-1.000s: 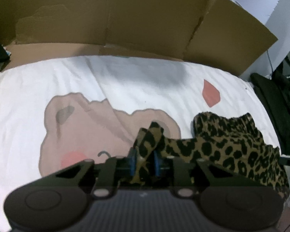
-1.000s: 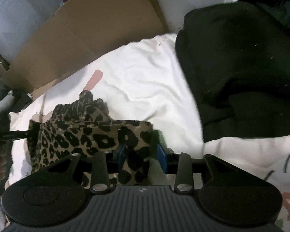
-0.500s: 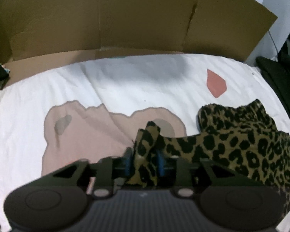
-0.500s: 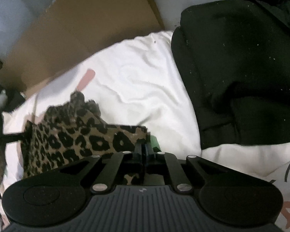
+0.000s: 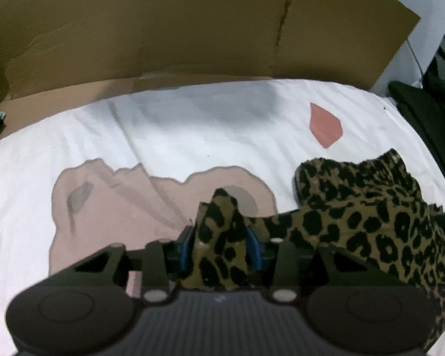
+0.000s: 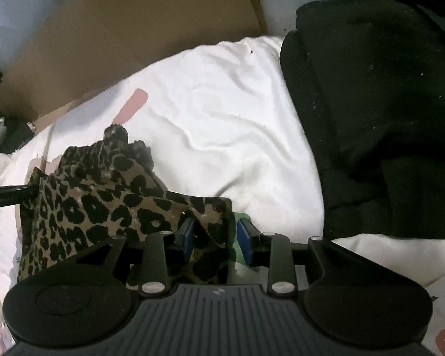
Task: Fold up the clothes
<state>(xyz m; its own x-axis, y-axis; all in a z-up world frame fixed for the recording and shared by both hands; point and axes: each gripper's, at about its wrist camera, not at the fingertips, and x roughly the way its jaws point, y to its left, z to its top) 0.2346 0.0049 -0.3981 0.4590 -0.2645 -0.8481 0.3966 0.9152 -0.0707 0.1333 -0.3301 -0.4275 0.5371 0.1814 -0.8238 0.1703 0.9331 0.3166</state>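
A leopard-print garment [image 5: 368, 222] lies bunched on a white bed sheet [image 5: 192, 130]. My left gripper [image 5: 221, 246] is shut on one corner of it, with cloth bunched between the blue pads. In the right wrist view the same garment [image 6: 98, 201] spreads to the left, and its near edge lies between the pads of my right gripper [image 6: 213, 237]. The right jaws stand apart with a gap beside the cloth, so that gripper is open.
A brown cardboard sheet [image 5: 192, 29] stands along the far side of the bed. A black garment [image 6: 370, 103] is piled at the right. The sheet has a beige bear print [image 5: 118, 201] and a pink patch [image 5: 324, 124].
My right gripper was shut on the leopard cloth half a second ago and has opened. My left gripper keeps its grip and has moved slightly towards the cardboard.
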